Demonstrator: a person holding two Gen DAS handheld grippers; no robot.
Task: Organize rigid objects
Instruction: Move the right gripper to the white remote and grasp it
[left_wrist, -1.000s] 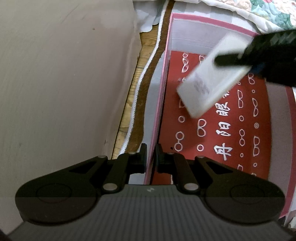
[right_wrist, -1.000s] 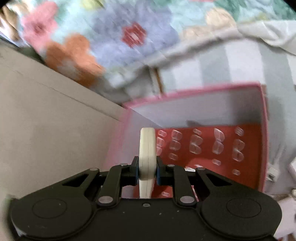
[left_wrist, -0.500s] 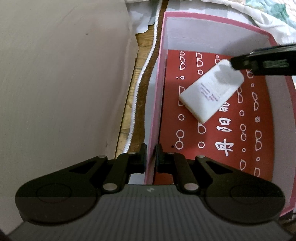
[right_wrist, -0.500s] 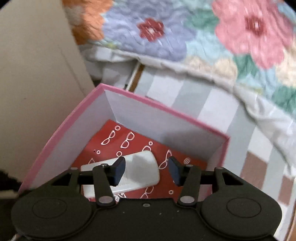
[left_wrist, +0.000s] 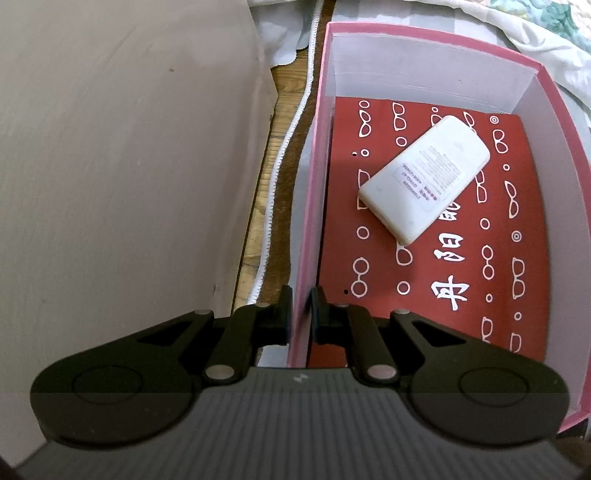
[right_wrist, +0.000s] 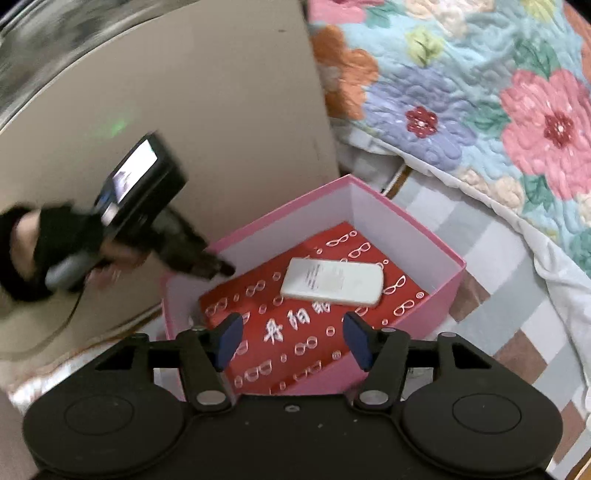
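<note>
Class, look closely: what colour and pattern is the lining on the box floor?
Red lining, printed with white spectacle outlines and white characters; clearest in the left wrist view.

Flowery quilt (right_wrist: 480, 92) bunched up along the back, a striped and checked sheet (right_wrist: 517, 295) spread underneath, a plain beige panel (left_wrist: 122, 166) on one side, and a strip of wood (left_wrist: 284, 110) with white zigzag trim (left_wrist: 284, 155).

Pink box (left_wrist: 436, 37) with white inner walls. Red liner (left_wrist: 532, 280) on its floor, printed with white glasses outlines and white characters. White remote (left_wrist: 424, 181) with grey print on a label. Quilt (right_wrist: 480, 92): light blue, with pink, orange and lilac flowers. Beige panel (left_wrist: 122, 155). Grey, white and brown checked cloth (right_wrist: 517, 295). Black grippers, blue pads (right_wrist: 229, 338) on right.
</note>
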